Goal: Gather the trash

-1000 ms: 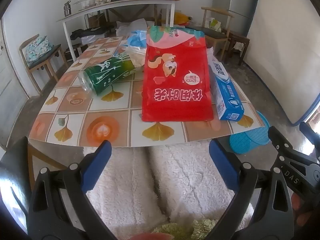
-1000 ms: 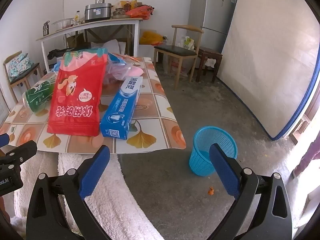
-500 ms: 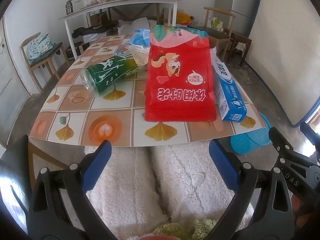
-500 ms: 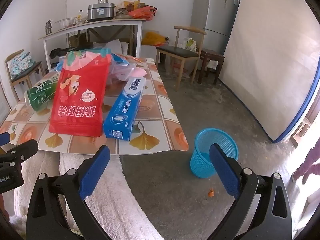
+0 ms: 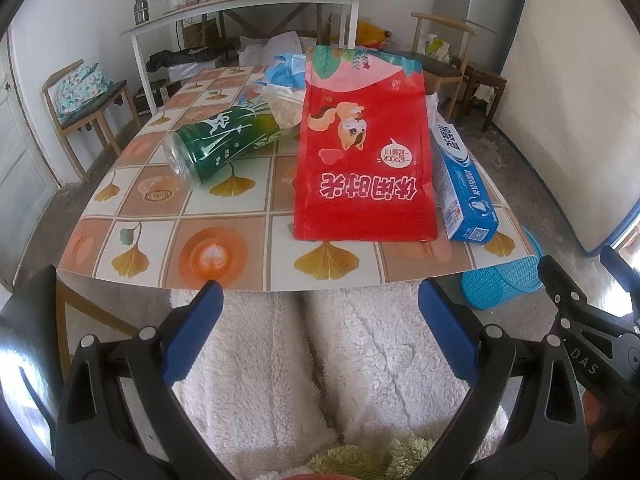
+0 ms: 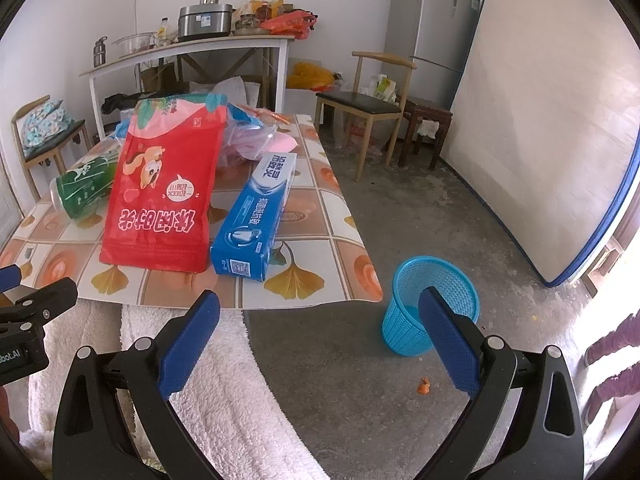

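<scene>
A red snack bag (image 5: 362, 148) (image 6: 162, 196) lies on the tiled table (image 5: 224, 216) (image 6: 312, 216). Right of it rests a blue toothpaste box (image 5: 460, 184) (image 6: 256, 216); to its left a green can (image 5: 222, 146) (image 6: 82, 188) lies on its side. Crumpled plastic bags (image 5: 286, 80) (image 6: 248, 136) sit behind them. A blue mesh bin (image 6: 430, 304) (image 5: 498, 284) stands on the floor right of the table. My left gripper (image 5: 318, 312) hangs open, short of the table's near edge, above fleecy white trousers. My right gripper (image 6: 320, 320) is open over the floor, between table corner and bin.
Wooden chairs (image 6: 368, 100) (image 5: 86, 96), a white side table (image 5: 248, 8) with pots, a fridge (image 6: 432, 28) and a leaning mattress (image 6: 540, 128) ring the room. A small orange scrap (image 6: 423, 386) lies on the concrete floor near the bin. The person's fleece-clad legs (image 5: 320, 368) sit under the table edge.
Both cameras have eased slightly back and up, so the table and its items sit a little lower in view. Both grippers stay open and empty.
</scene>
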